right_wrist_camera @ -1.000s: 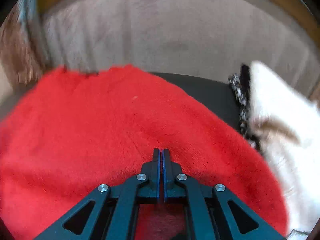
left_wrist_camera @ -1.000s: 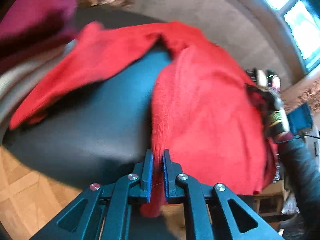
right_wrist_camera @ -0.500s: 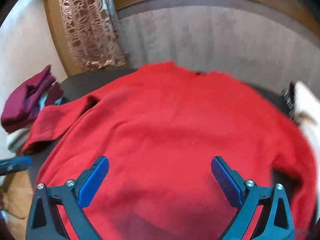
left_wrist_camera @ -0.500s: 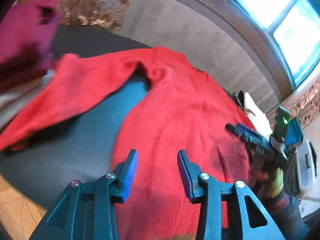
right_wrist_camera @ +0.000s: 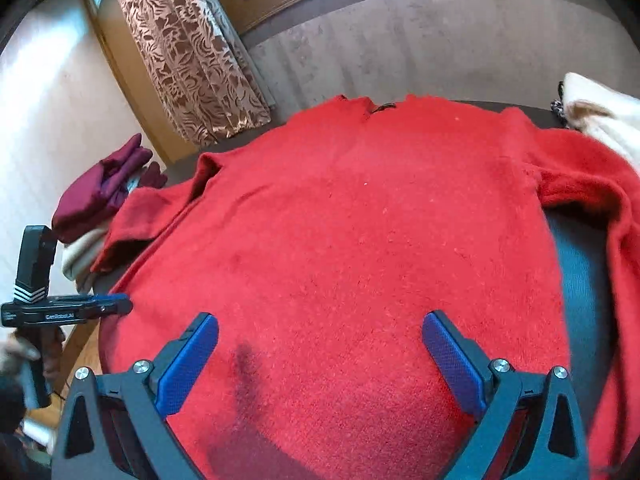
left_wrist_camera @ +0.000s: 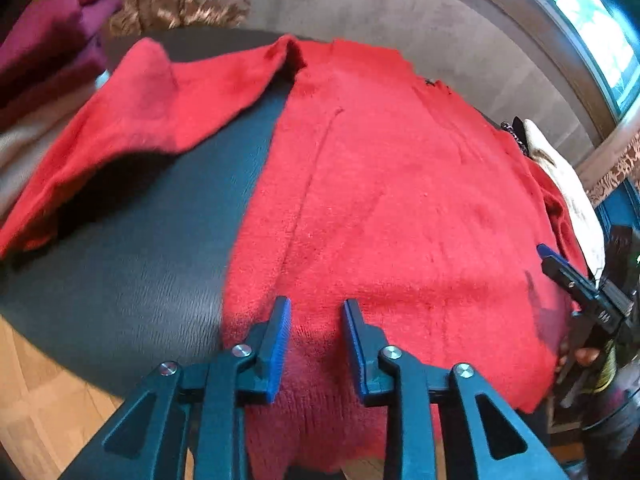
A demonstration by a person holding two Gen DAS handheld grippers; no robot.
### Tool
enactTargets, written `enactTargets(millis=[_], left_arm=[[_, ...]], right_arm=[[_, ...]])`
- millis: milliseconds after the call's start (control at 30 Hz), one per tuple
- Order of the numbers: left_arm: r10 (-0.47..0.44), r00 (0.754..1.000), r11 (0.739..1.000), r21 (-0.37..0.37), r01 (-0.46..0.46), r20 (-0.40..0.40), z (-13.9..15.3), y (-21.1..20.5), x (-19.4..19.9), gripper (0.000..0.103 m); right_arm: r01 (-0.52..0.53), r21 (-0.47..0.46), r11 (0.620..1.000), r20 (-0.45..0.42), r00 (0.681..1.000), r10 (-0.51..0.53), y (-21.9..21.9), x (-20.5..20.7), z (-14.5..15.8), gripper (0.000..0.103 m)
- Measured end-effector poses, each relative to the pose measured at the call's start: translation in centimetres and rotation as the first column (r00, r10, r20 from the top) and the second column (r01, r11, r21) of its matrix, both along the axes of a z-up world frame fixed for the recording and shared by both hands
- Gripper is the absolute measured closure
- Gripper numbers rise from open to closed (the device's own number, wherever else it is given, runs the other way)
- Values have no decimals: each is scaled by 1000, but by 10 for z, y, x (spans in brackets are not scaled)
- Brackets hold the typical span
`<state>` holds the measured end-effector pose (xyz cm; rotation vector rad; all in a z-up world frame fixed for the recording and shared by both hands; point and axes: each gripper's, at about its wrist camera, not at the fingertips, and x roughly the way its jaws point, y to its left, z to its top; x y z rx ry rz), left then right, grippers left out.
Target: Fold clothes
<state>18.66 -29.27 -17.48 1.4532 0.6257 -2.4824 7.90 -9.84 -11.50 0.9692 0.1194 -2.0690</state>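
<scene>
The red sweater (right_wrist_camera: 352, 240) lies spread flat on the dark round table (left_wrist_camera: 132, 240), neckline at the far edge, hem hanging over the near rim toward me. Its left sleeve (left_wrist_camera: 132, 120) stretches out to the far left, rumpled and partly lifted off the table; its right sleeve (right_wrist_camera: 592, 192) droops off the right side beside a cream garment (right_wrist_camera: 600, 116). A pile of maroon clothes (right_wrist_camera: 108, 188) sits on the far left.

My left gripper (left_wrist_camera: 314, 320) hovers over the hem near the left side seam, fingers parted a little, holding nothing. My right gripper (right_wrist_camera: 320, 344) hangs above the lower body, spread wide and empty.

I judge the laying-out is done and folding has yet to begin. Next, I'd say, a sleeve must come in: reach for the left cuff, pinch it, and carry it across the body, keeping the side seam straight.
</scene>
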Motion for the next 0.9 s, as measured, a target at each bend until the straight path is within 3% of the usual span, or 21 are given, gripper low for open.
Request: enactTargets(millis=[100,167,233,367,500,633,733,833,900], left_arm=[[-6,999,1000,-3,6,40,11,4,-6,75],[-7,1000,999,-44,7,14,25,8,-21,72],[-24,997,996,-89,17,-77,44,13,-41,69],[-51,979,988,-153,21,-199,70,14,-114,63],[-37,967,982,-188,-11,-250,71,12,-192,61],[14,953,976,-204,-79,-303,69,-3,-254,59],[29,957,969,-226,-98,-290,52,-18,-303,59],[46,972,953,-282,-112,-231,26,-29,-321,59],[93,981,954,-266,-136,-169,0,-47,-322,58]], right_arm=[[-13,-30,999,-6,1000,13,4,5,-2,0],[-18,-4,1000,0,1000,18,-1,1,0,0],[-24,23,999,7,1000,24,-5,-3,3,0],[24,-14,1000,18,1000,-24,-12,-31,19,0],[89,-75,993,31,996,-87,-17,-64,39,0],[119,-64,991,-23,992,-121,-44,-116,52,0],[115,-7,993,-47,992,-116,-75,-158,50,0],[131,93,987,-58,990,-126,-106,-201,35,0],[178,162,970,-48,984,-173,-115,-223,19,0]])
